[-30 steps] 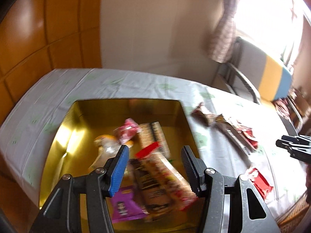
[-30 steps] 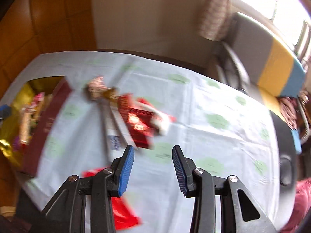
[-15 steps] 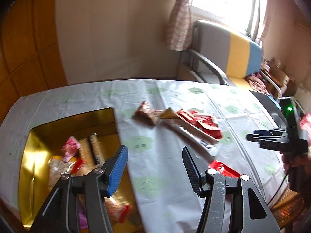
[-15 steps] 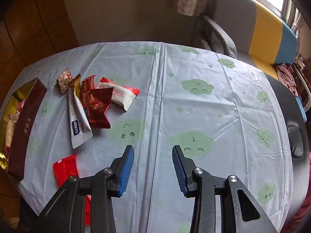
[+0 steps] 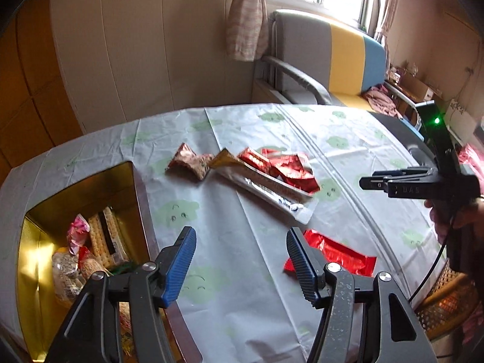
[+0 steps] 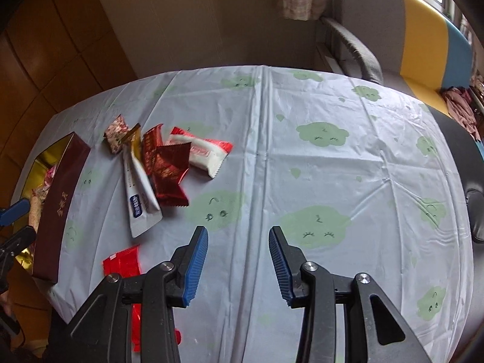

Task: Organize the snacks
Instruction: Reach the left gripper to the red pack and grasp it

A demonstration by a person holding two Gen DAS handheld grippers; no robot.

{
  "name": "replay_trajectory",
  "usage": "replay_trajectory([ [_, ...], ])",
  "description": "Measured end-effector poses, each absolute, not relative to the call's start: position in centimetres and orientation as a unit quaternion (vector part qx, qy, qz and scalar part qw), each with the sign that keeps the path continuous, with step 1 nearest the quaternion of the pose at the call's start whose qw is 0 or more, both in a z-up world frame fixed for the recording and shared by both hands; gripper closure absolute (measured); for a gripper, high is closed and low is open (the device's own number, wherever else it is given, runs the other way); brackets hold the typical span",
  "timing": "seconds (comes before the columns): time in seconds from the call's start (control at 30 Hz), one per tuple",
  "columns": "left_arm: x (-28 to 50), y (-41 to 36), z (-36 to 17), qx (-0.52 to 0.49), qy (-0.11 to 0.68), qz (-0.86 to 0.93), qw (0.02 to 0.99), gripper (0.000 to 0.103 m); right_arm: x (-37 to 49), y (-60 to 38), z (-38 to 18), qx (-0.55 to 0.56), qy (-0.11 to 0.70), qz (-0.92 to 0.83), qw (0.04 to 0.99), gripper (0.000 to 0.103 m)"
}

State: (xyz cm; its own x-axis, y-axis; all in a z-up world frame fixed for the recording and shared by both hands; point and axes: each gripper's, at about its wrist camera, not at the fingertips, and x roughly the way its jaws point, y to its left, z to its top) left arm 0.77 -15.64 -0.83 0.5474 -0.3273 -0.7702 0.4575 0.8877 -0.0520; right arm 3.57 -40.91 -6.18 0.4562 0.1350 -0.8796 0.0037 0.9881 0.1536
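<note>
Left gripper [image 5: 239, 261] opening, empty; right gripper [image 6: 239, 261] part-open, empty; flat red packet [image 5: 335, 255] near right of gold box [image 5: 133, 187] looks light, crinkly, slippery — pinch its edge.

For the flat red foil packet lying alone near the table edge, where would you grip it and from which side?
The red foil packet lies flat on the tablecloth, apart from the pile, so probably pinch a short crimped end from above, jaws across its width. The left gripper is nearest, empty, its jaws opening.
</note>
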Motion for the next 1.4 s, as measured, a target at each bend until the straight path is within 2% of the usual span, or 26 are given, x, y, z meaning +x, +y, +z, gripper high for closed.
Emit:
replay_trajectory([
  [0.2,0.1,-14.8,-1.9,0.075,0.431,-0.221,0.871,0.038,3.5,-39.8,-6.8,0.053,0.534,0.054,0.842,0.06],
  [0.37,-0.8,-14.9,-3.2,0.08,0.45,-0.236,0.858,0.038,3.6,-41.3,-6.8,0.09,0.537,0.034,0.838,0.06],
  [0.77,-1.1,-20.6,-7.0,0.057,0.536,-0.311,0.783,0.038,3.6,-41.3,-6.9,0.103,0.539,0.041,0.835,0.06],
  [0.97,-0.1,-23.5,-8.5,0.012,0.583,-0.315,0.748,0.025,3.7,-41.8,-6.9,0.106,0.542,0.032,0.833,0.06],
  [1.03,0.4,-24.4,-8.7,-0.001,0.592,-0.303,0.747,0.017,3.7,-41.7,-6.8,0.106,0.54,0.032,0.835,0.06],
  [1.2,2.0,-26.3,-8.5,0.002,0.593,-0.259,0.762,0.015,3.8,-41.7,-6.5,0.105,0.535,0.034,0.838,0.06],
  [1.3,2.6,-27.5,-8.7,0.037,0.59,-0.239,0.771,0.015,3.9,-42.4,-6.5,0.113,0.534,0.026,0.837,0.06],
  [1.4,1.4,-29.1,-9.3,0.12,0.568,-0.241,0.778,0.012,3.9,-43.0,-6.3,0.123,0.53,0.019,0.839,0.06],
])
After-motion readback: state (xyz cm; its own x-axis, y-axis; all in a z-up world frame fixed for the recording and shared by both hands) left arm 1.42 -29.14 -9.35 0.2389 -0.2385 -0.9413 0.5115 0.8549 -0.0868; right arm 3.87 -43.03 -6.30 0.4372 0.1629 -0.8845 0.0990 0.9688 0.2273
